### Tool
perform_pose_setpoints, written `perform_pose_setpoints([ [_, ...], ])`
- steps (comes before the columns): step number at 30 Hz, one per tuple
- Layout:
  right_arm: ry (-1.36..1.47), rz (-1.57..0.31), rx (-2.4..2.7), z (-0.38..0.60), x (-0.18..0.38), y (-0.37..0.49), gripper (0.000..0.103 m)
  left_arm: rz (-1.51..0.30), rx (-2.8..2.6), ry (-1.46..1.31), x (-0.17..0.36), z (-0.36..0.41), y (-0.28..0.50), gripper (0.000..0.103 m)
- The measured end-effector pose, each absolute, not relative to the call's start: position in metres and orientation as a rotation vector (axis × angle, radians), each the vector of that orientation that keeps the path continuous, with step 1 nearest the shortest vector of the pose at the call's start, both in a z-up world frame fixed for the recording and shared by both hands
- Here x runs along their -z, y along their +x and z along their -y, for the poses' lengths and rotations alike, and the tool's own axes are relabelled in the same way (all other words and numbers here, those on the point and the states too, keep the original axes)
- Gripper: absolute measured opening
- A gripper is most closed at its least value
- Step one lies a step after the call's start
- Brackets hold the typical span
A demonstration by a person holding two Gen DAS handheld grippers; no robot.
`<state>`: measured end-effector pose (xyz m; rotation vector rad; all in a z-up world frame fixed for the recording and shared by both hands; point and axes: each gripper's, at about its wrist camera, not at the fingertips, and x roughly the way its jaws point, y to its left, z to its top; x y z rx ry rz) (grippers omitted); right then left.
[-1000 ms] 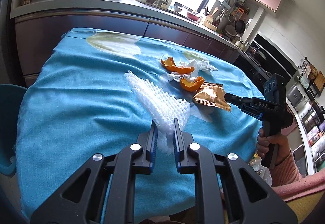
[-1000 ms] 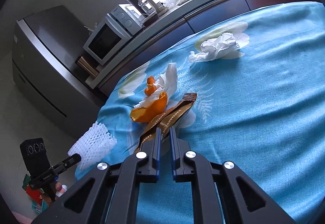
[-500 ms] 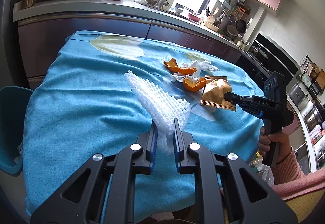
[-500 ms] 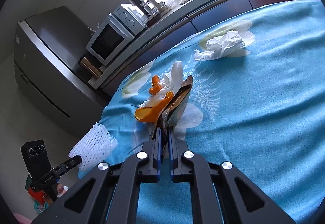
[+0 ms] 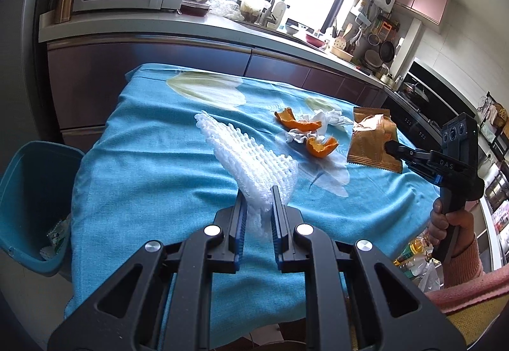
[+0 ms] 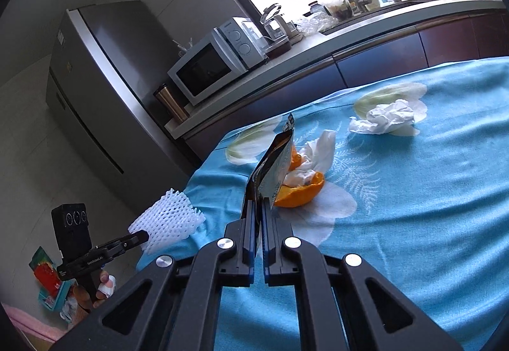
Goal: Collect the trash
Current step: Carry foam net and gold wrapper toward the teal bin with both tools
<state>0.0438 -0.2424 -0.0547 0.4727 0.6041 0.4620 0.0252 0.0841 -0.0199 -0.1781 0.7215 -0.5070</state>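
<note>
While clamped: foam net (image 5: 251, 157), wrapper (image 6: 273, 166).

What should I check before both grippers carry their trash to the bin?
1. Left gripper shut on foam net: ok.
2. Right gripper shut on wrapper: ok.
3. Wrapper off the cloth: ok, held upright.
4. Net fully off the cloth: cannot tell.
5. Bin open, beside the table: ok.
6. Table cleared: not ok; peels and tissues remain.
</note>
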Motion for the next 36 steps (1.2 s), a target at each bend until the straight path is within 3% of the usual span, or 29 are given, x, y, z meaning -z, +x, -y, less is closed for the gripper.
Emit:
perform_pose_setpoints([
  [36, 0.310, -0.678, -0.865, 0.077, 0.038, 0.106, 0.003, -0.635, 0.232, -0.224, -0.008, -0.210, -0.018, 0.015],
])
